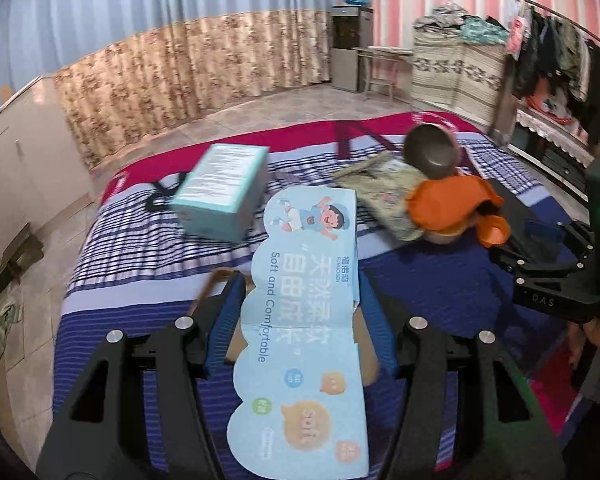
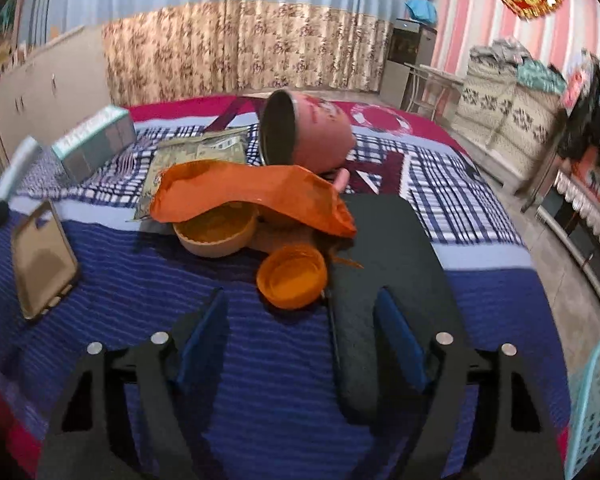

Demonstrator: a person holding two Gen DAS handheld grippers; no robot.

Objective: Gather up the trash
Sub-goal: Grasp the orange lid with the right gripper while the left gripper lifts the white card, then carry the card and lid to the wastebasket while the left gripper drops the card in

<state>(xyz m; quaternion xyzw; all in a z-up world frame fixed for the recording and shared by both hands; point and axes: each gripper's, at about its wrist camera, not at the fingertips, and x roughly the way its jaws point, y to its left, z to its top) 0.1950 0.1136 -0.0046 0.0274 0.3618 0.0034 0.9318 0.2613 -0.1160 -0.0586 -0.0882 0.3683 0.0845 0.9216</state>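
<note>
Bed (image 2: 260, 360) with blue striped and checked cover | on it: teal box (image 1: 220, 184), phone case (image 2: 44, 260), green patterned packet (image 2: 196, 152), pink pot (image 2: 308, 136) tipped on its side, tan bowl (image 2: 216, 232), orange lid (image 2: 292, 276), black mat (image 2: 388, 248) | orange bag (image 2: 252, 196) draped over the bowl

Beside the matt woven bedspread (image 2: 260, 360), a glossy printed card sleeve (image 1: 300, 360); upon the bedspread, a crinkled orange plastic wrapper (image 2: 252, 196) and smooth plastic bowl (image 2: 292, 276).
</note>
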